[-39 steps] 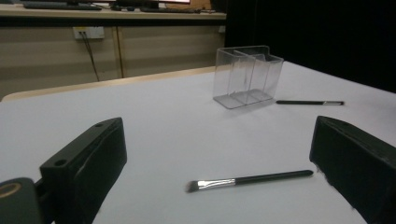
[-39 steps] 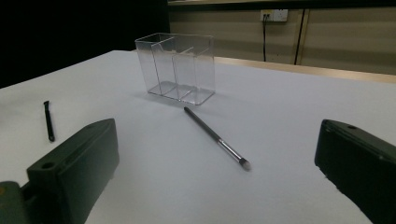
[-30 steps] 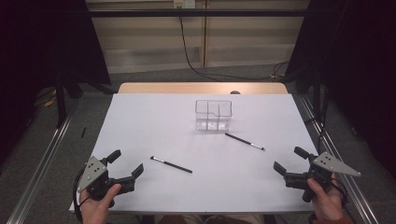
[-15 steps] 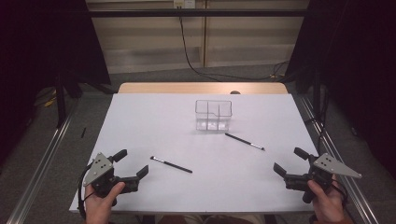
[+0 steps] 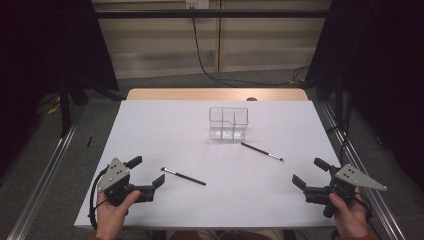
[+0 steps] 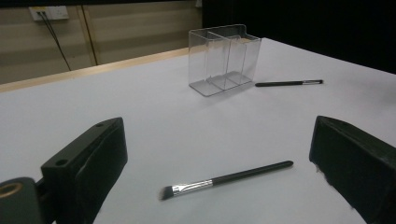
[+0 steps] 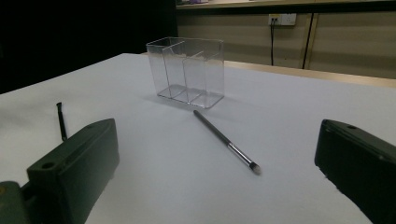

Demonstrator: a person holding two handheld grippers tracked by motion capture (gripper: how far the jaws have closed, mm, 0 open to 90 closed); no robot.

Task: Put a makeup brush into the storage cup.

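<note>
The left hand-held gripper [image 5: 149, 174] has slid in toward the near brush [image 5: 183, 176], jaws apart, brush just ahead between them: a pickup looks next. The right hand-held gripper [image 5: 308, 174] waits, jaws apart, far brush [image 5: 261, 151] well ahead.

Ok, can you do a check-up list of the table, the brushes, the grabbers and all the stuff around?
Surface: white table top, bare wooden strip at its far edge.
Job's things: near brush lies flat by the left gripper; far brush lies flat just in front of the clear organizer, which stands upright with nothing in it.
Clutter: nothing seen.
Grippers: left gripper open, holding nothing; right gripper open, holding nothing.
Cables: black cable hangs down the back wall.
Surroundings: dark curtains both sides.
</note>
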